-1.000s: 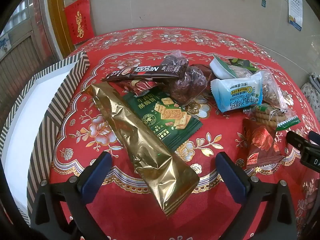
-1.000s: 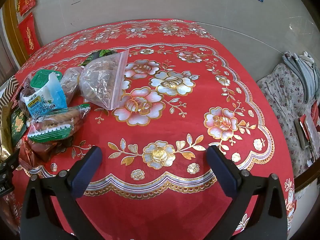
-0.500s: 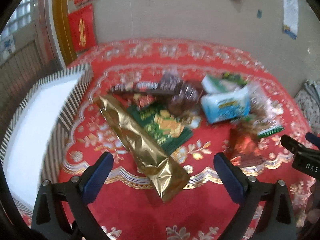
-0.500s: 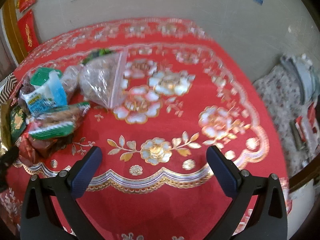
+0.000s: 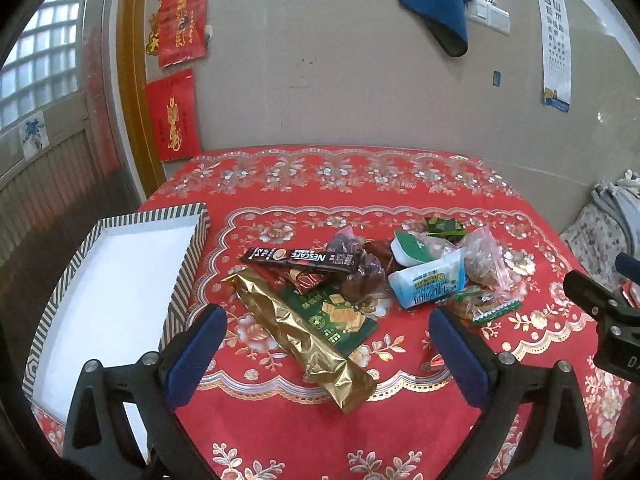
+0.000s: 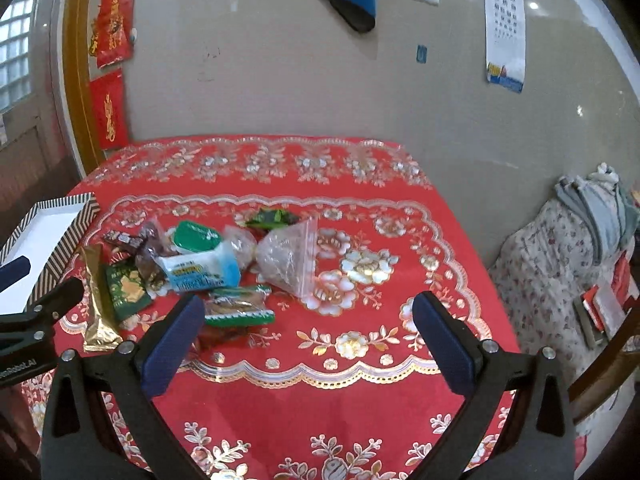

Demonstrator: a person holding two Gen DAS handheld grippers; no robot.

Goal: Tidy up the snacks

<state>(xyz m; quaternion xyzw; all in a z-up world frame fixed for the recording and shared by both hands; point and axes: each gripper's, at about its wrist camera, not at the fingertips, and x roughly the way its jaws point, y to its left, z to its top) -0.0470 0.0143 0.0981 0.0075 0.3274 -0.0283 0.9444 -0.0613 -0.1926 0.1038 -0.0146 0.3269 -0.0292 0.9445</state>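
Both the left hand-held gripper (image 5: 328,344) and the right hand-held gripper (image 6: 308,334) hang released above the surface (image 6: 360,408), grasping nothing. A gold packet (image 5: 300,336) lies between the left one's fingers, with the striped box (image 5: 176,280) off to its left.

Ahead of your left gripper (image 5: 326,334) the gold packet (image 5: 298,334) and snack pile (image 5: 404,276) block the cloth, while your right gripper (image 6: 308,334) faces bare tablecloth (image 6: 400,248) ahead and rightward.
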